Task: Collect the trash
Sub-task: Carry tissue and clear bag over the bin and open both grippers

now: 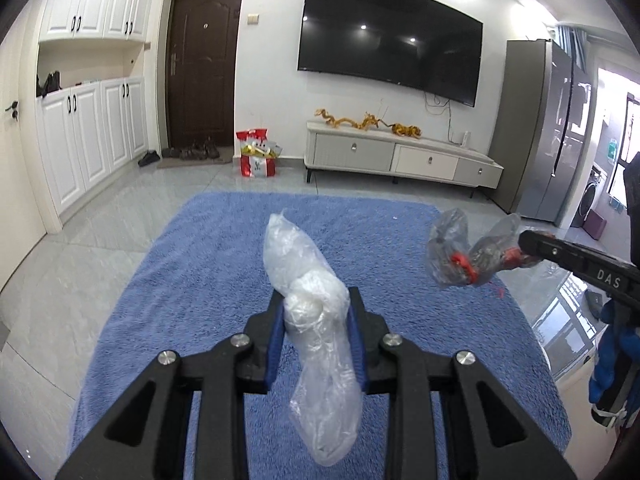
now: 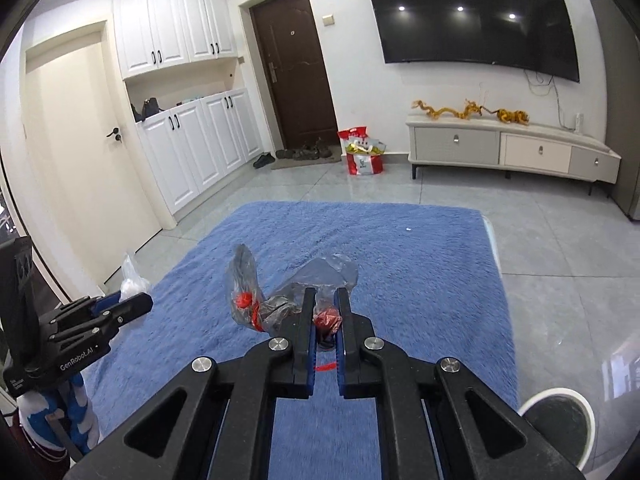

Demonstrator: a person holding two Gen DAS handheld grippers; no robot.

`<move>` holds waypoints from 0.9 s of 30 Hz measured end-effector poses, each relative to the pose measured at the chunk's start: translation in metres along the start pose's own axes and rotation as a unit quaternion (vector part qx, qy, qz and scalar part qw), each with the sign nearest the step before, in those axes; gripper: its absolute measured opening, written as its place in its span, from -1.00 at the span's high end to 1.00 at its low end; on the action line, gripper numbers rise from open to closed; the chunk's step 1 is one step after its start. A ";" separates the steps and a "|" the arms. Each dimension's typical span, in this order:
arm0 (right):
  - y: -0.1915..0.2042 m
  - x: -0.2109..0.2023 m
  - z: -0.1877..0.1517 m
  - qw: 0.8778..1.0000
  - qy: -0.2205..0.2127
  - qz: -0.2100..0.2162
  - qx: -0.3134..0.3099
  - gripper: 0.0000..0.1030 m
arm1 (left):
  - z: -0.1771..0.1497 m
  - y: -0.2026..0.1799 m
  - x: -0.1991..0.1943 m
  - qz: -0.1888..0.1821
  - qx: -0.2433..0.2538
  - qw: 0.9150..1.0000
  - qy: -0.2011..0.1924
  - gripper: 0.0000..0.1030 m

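Above a blue rug [image 1: 200, 280], the left gripper [image 1: 316, 320] clamps a crumpled clear plastic bag [image 1: 316, 320] and the right gripper [image 2: 324, 320] pinches a grey wrapper with red bits [image 2: 260, 300]; both still need binning, perhaps in the white-rimmed bin [image 2: 560, 400].

Left claw [image 1: 316, 312]: above the rug [image 1: 200, 280], left of the right claw [image 2: 324, 304]
Plastic wad [image 1: 316, 320]: between the left claw's fingers
Bag scrap [image 2: 280, 300]: in the right claw
Bin [image 2: 560, 420]: right of the rug
Cabinet [image 2: 512, 148]: behind the rug, below the television [image 2: 472, 20]
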State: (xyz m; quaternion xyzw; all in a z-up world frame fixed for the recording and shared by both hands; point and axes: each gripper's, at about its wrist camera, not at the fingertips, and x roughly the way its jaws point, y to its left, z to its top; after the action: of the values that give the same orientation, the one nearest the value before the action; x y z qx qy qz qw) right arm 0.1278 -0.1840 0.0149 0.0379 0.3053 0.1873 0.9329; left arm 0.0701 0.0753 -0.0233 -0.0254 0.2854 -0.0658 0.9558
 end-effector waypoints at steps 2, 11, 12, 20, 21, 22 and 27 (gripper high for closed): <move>0.001 -0.012 -0.003 1.000 -0.006 -0.003 0.002 0.85 | -0.001 -0.003 -0.009 0.000 0.006 1.000 -0.007 0.47; -0.007 -0.061 -0.015 0.999 -0.031 -0.020 0.013 0.85 | -0.005 -0.017 -0.033 0.000 0.024 0.999 -0.024 0.47; -0.009 -0.063 -0.016 0.999 -0.033 -0.021 0.015 0.85 | -0.005 -0.019 -0.034 -0.001 0.027 0.999 -0.025 0.47; -0.039 -0.096 -0.030 0.997 -0.049 -0.049 0.037 0.85 | -0.004 -0.049 -0.034 -0.010 0.054 0.998 -0.022 0.47; -0.047 -0.101 -0.033 0.996 -0.051 -0.056 0.043 0.85 | -0.004 -0.052 -0.033 -0.012 0.059 0.998 -0.021 0.47; -0.052 -0.106 -0.036 0.996 -0.053 -0.060 0.048 0.85 | -0.003 -0.057 -0.031 -0.013 0.064 0.998 -0.019 0.47; -0.090 -0.121 -0.048 0.991 -0.060 -0.085 0.081 0.85 | -0.002 -0.087 -0.019 -0.021 0.095 0.995 -0.006 0.47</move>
State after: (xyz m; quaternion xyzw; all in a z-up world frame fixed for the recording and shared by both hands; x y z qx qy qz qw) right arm 0.0393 -0.3144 0.0270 0.0982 0.2650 0.0797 0.9559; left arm 0.0435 -0.0080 -0.0075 0.0589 0.2715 -0.1128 0.9540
